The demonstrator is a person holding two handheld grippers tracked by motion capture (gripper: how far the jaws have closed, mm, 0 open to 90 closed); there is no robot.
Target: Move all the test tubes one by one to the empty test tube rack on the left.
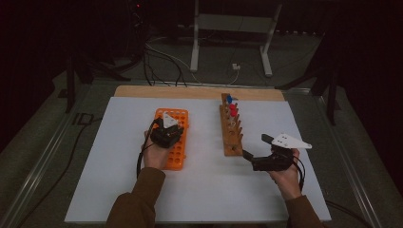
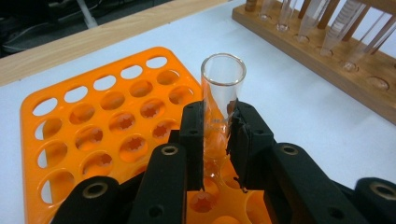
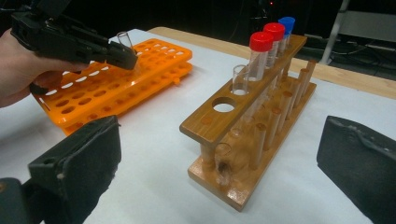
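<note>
Presently we find the left gripper [image 2: 215, 154] clamped on a glass tube [image 2: 221, 93], upright above the orange rack [image 2: 84, 126]; the holes lie directly below. Right gripper [image 3: 219, 158] open, beyond the wooden rack [image 3: 252, 116].

two racks [image 1: 174, 156] [image 1: 232, 148], four tubes [image 3: 240, 79], two tongs [image 1: 167, 124] [image 1: 252, 145].

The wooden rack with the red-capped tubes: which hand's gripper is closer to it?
Right. The right gripper sits just off the wooden rack's near end; the left gripper is over the orange rack.
</note>
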